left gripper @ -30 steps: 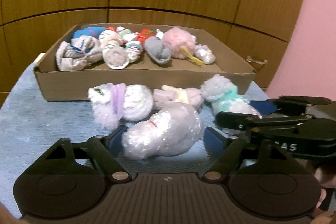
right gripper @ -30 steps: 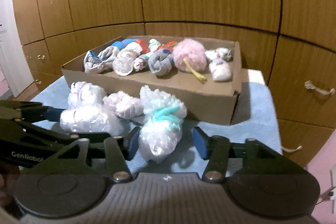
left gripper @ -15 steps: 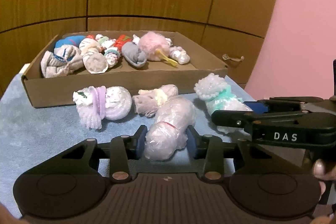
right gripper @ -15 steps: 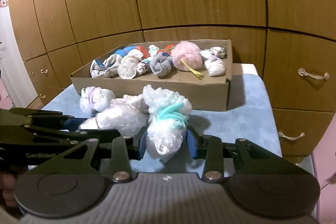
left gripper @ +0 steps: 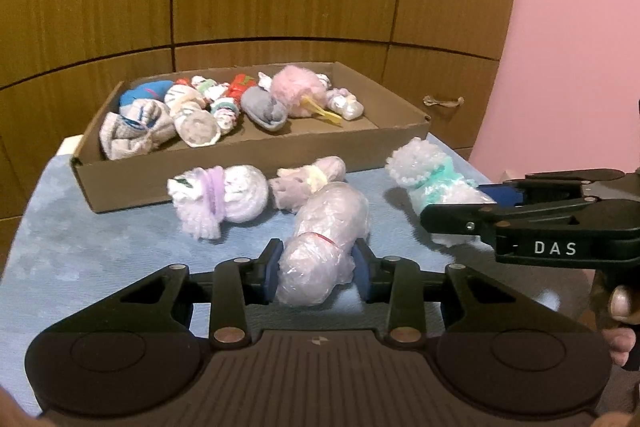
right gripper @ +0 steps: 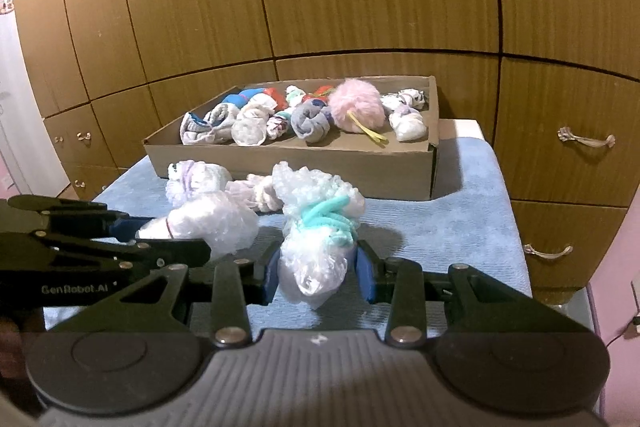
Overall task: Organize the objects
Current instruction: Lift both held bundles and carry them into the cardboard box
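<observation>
My left gripper (left gripper: 318, 277) is shut on a clear plastic-wrapped bundle with a red band (left gripper: 324, 247) and holds it above the blue cloth. My right gripper (right gripper: 318, 273) is shut on a plastic-wrapped bundle with a teal band (right gripper: 316, 227), also lifted. Each gripper shows in the other view: the right one (left gripper: 480, 203) and the left one (right gripper: 136, 231). A bundle with a purple band (left gripper: 220, 199) and a pale pink bundle (left gripper: 308, 179) lie on the cloth in front of a cardboard box (left gripper: 256, 163).
The box (right gripper: 288, 163) holds several rolled socks and a pink fluffy ball (right gripper: 356, 107). The blue cloth (right gripper: 440, 227) covers the tabletop. Wooden cabinet doors and drawers (right gripper: 560, 147) stand behind and to the right. A pink wall (left gripper: 580, 27) is at the right.
Both grippers closed on their bundles and lifted them off the cloth; the view has pulled back and up from the box.
</observation>
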Motion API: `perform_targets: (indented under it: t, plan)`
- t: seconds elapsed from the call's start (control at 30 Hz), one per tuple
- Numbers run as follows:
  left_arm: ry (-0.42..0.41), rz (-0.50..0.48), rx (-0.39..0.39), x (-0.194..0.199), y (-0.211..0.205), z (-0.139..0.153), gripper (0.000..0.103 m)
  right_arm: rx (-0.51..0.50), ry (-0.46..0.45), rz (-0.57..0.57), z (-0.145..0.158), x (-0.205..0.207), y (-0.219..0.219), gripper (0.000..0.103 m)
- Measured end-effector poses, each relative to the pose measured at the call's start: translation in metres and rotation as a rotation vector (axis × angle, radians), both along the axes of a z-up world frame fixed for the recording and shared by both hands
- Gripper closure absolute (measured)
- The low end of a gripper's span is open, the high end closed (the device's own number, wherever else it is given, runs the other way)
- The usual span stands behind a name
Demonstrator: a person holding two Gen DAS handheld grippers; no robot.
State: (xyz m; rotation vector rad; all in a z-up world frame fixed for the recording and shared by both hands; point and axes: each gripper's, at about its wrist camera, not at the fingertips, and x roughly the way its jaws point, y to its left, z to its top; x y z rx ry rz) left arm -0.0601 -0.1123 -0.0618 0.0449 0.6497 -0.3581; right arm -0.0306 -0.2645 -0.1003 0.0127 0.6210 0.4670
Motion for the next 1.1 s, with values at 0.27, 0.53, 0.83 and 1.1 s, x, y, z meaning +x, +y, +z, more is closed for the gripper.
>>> perform_targets:
  t: [0.27, 0.53, 0.83, 1.1]
  plan:
    - [-0.024, -0.023, 0.01, -0.002, 0.004, 0.022, 0.061, -0.019, -0.029, 0.003, 0.016, -0.003, 0.0, 0.068]
    - [-0.081, -0.056, 0.0, 0.015, -0.006, 0.061, 0.061, -0.032, -0.094, 0.013, 0.061, 0.009, -0.004, 0.068]
    - [-0.107, -0.062, 0.024, 0.077, -0.021, 0.1, 0.061, -0.097, -0.133, 0.028, 0.1, 0.054, 0.001, 0.068]
    - [-0.072, -0.073, 0.048, 0.116, -0.032, 0.098, 0.06, -0.114, -0.089, 0.038, 0.093, 0.089, 0.004, 0.068]
